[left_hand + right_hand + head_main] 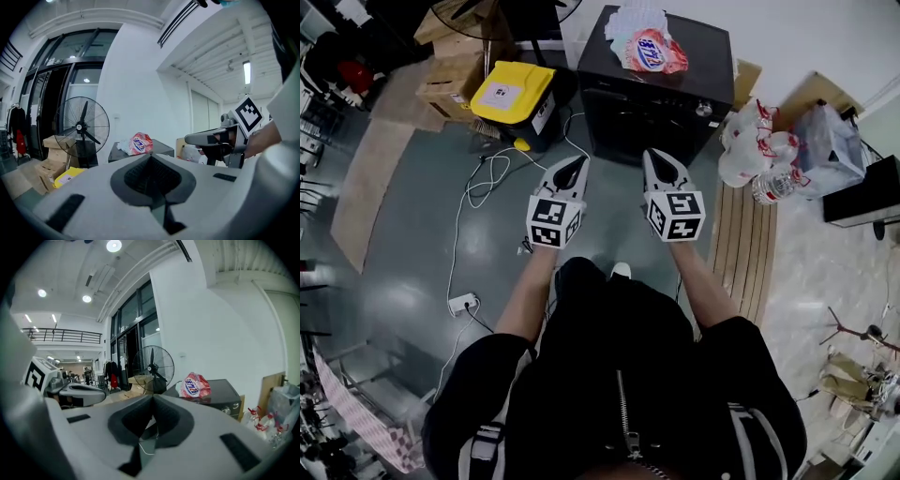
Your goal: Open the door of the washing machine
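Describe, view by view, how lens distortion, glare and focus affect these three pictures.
Head view: wide-angle lens bows the room's edges; pale glare on the grey floor. Left gripper view: black round vignette; the near left gripper looks soft. Right gripper view: same vignette; ceiling lamps flare, the fan is crisp.

Room, contents as seen:
- Floor (pixel 412 216): grey, glossy, reflecting light; a paler, marbled area at the right edge of the head view.
- Wall (pixel 136 84): plain white, beside tall dark-framed glass doors (pixel 56 93).
- Pedestal fan (pixel 83 126): black, round cage, standing before the doors.
- Cardboard boxes (pixel 450 75): stacked, upper left.
- Yellow-lidded bin (pixel 514 92): beside the boxes.
- White cable (pixel 478 183) looping across the floor; power strip (pixel 462 303) at lower left.
- Wooden slat panel (pixel 745 248): lying flat, right of centre.
- Plastic bags (pixel 750 141) and bottled water (pixel 773 183): upper right.
- Ceiling: tube light (pixel 246 72); round spotlights (pixel 112 245).
- Railed balcony (pixel 61 335): far left of the right gripper view.
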